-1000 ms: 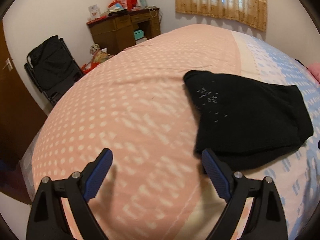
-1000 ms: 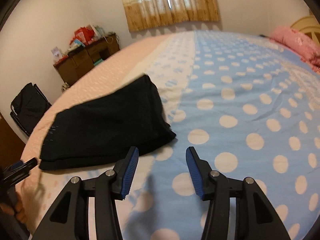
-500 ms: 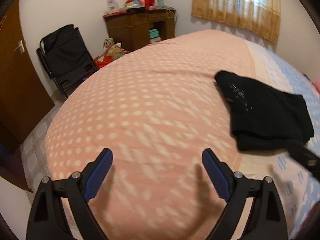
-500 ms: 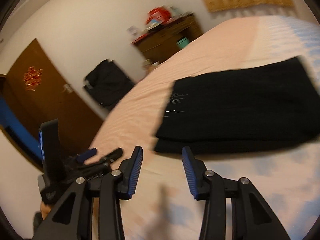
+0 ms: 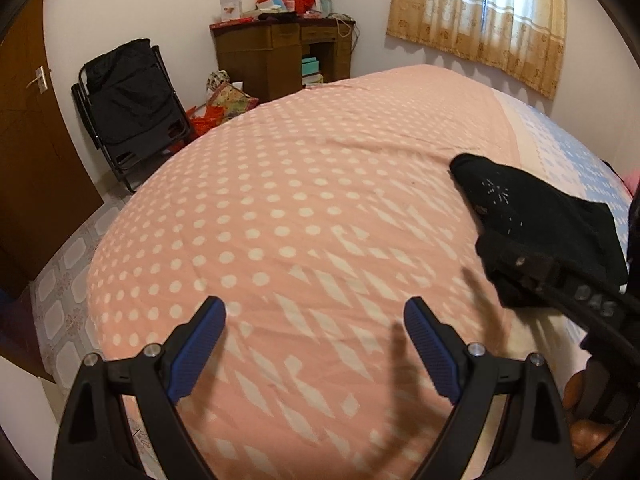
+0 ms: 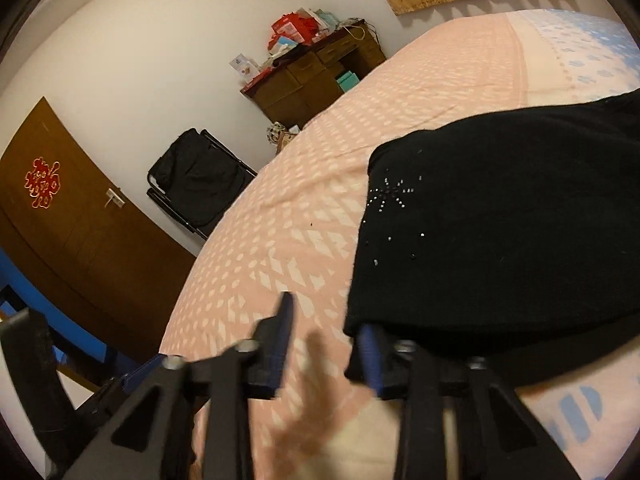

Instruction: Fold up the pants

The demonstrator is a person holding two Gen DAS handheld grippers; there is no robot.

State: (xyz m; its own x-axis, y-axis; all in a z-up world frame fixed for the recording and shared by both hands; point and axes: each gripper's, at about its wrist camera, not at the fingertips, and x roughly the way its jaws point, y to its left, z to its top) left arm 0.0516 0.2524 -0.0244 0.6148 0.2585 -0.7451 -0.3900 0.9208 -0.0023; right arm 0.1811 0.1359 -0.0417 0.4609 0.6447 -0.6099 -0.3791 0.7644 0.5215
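Note:
The black pants [image 6: 500, 240] lie folded in a compact stack on the bed, with small sparkly studs near one corner. In the left wrist view the pants [image 5: 540, 220] sit at the far right. My right gripper [image 6: 326, 340] is open at the stack's near left corner, its right finger tucked under the fabric edge. Its body also shows in the left wrist view [image 5: 560, 288]. My left gripper [image 5: 316, 344] is open and empty, low over the pink bedspread, left of the pants.
The bed [image 5: 300, 200] has a pink dotted cover that turns blue on the right. Beyond its far edge stand a black folding chair [image 5: 128, 100], a cluttered wooden desk [image 5: 280, 52] and a brown door [image 6: 72, 224]. A curtained window [image 5: 480, 12] is at the back.
My right gripper has swung left and come down to the near corner of the folded pants. My left gripper has drifted left, away from the pants.

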